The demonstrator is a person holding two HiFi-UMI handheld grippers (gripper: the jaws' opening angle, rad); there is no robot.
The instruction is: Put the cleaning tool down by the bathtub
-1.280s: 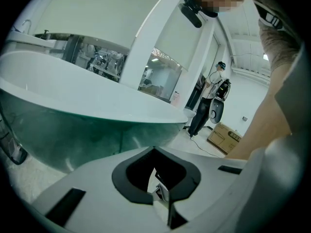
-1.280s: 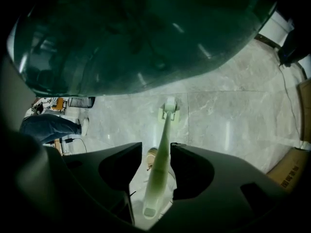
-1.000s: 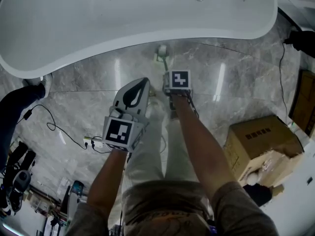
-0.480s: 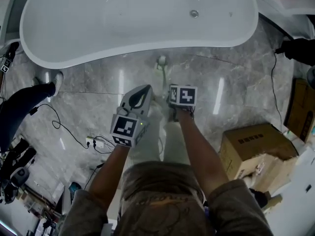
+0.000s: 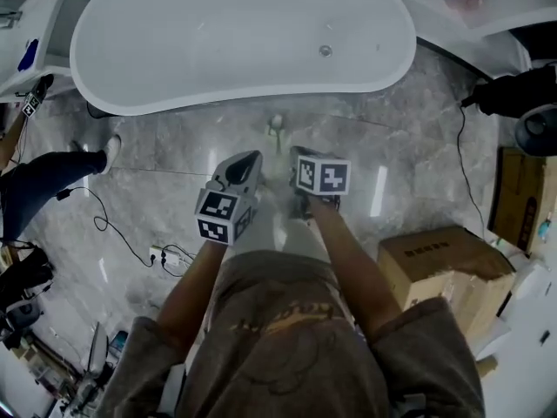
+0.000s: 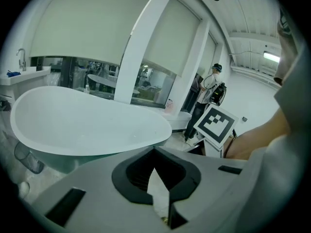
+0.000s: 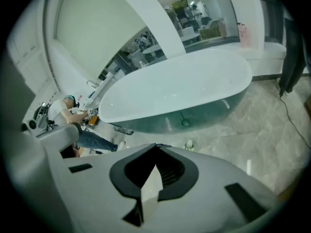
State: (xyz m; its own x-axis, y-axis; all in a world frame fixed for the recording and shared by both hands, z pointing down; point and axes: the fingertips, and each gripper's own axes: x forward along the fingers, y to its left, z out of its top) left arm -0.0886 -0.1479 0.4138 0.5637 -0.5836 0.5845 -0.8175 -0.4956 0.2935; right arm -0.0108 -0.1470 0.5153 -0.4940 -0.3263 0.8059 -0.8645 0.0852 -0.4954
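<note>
- A bystander's leg [image 5: 43,181] is at the far left, with a power strip [image 5: 167,255] on the floor [image 5: 409,146] nearer in.
- Left gripper [image 5: 242,168]: jaws pressed together, nothing between them.
- The cleaning tool [image 5: 276,129] lies on the floor just beside the bathtub [image 5: 174,103], ahead of both grippers and touching neither.
- Right gripper [image 5: 305,159]: jaws closed tip to tip, holding nothing.
- A cardboard box [image 5: 439,264] stands at the right.
</note>
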